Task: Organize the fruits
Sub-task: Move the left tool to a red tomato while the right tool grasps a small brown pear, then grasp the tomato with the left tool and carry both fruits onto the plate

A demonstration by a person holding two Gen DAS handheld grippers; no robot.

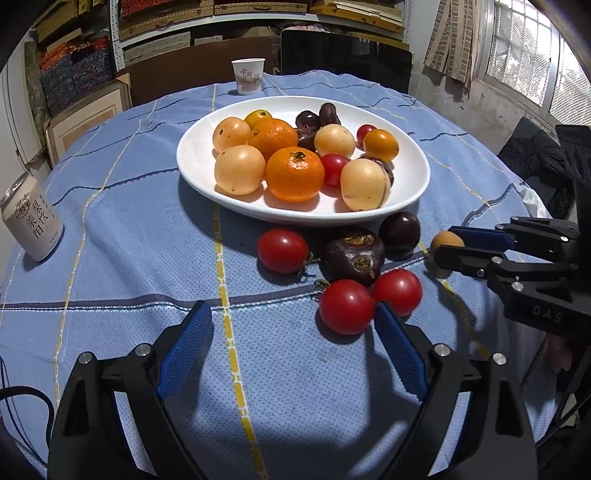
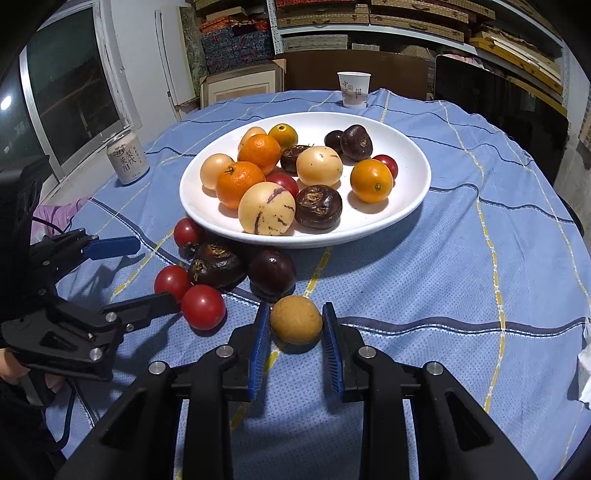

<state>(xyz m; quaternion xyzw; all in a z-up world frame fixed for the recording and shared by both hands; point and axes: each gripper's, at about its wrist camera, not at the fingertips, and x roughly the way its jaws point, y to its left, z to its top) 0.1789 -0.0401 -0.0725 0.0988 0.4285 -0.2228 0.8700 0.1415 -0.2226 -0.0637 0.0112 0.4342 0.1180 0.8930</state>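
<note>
blue checked tablecloth (image 2: 443,258) spreads toward stacked shelves (image 2: 369,22) and a window (image 1: 524,55).

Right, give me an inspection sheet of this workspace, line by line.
Surface: round table under a blue checked cloth.
Job's things: white plate holds oranges, pale fruits, dark fruits and tomatoes; three tomatoes, two dark fruits and a brown fruit lie off it.
Clutter: can, paper cup.
Tongs: left tongs open, empty; right tongs shut on the brown fruit.
Cables: black cable at the left tongs.
Surroundings: shelves of boxes, window.
</note>
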